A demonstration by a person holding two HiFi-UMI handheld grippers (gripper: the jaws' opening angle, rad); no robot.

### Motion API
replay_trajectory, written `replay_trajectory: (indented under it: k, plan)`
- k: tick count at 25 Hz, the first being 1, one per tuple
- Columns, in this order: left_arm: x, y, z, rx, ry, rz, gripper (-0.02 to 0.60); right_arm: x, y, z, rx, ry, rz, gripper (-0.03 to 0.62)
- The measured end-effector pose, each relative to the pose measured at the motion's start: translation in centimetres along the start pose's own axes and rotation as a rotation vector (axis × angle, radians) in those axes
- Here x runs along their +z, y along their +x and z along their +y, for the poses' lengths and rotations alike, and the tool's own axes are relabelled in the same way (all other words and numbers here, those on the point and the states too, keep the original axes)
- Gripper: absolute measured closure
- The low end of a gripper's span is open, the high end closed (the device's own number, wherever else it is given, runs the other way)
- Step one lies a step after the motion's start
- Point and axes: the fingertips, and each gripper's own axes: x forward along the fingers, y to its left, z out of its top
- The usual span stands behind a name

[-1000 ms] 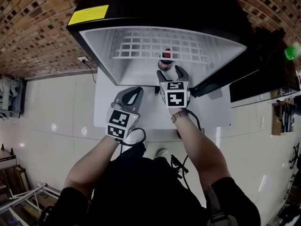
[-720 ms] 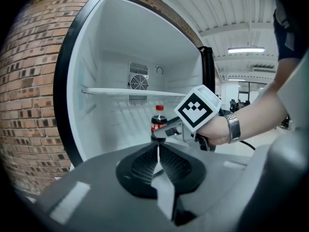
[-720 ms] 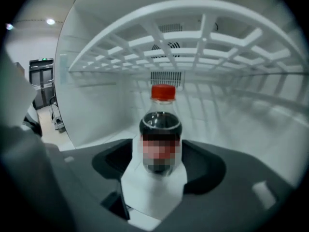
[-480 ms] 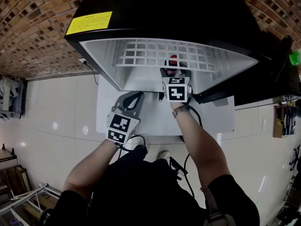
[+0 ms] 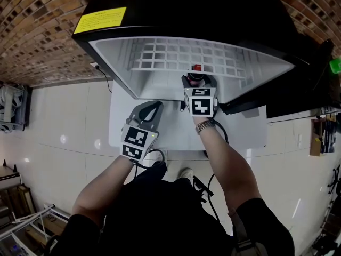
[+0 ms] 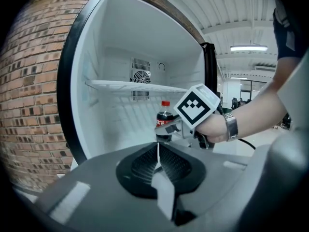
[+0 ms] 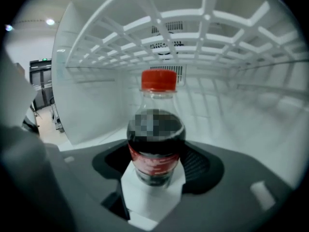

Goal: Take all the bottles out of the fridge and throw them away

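We see the fridge standing open against a brick wall, with a yellow label on its black top. One bottle is inside the fridge. It stands upright on the fridge floor under the wire shelf, towards the right side of the fridge in the head view. It has a red cap and a red label and holds a dark drink. Our right gripper reaches in through the fridge opening. Its jaws are spread, one on each side of the bottle's lower body, so the bottle stands between them rather than beside them. They look spread rather than clamped on it, and the bottle's base seems to rest on the fridge floor. The marker cube of that gripper sits at the fridge's front edge, and a watch shows on the wrist just outside the fridge. Our left gripper hangs outside the fridge, just in front of its opening and left of the right gripper. Its jaws are pressed together with nothing between them. Through its own view the bottle shows beyond the jaw tips, deeper in the fridge, well apart from them.
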Motion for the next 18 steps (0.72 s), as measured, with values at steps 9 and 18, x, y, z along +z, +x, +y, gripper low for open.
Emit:
replay_trajectory:
  k: [9, 18]
  plan:
    - [0.2, -0.4, -4.5, -0.022, 0.025, 0.001, 0.569, -2.0, -5.6, 0.6, 0.034, 0.008, -0.026, 0.284]
    - [0.7, -0.8, -11.9, -0.064, 0.053, -0.008, 0.569, -5.8, -13.8, 0.7, 0.064, 0.015, -0.04, 0.286]
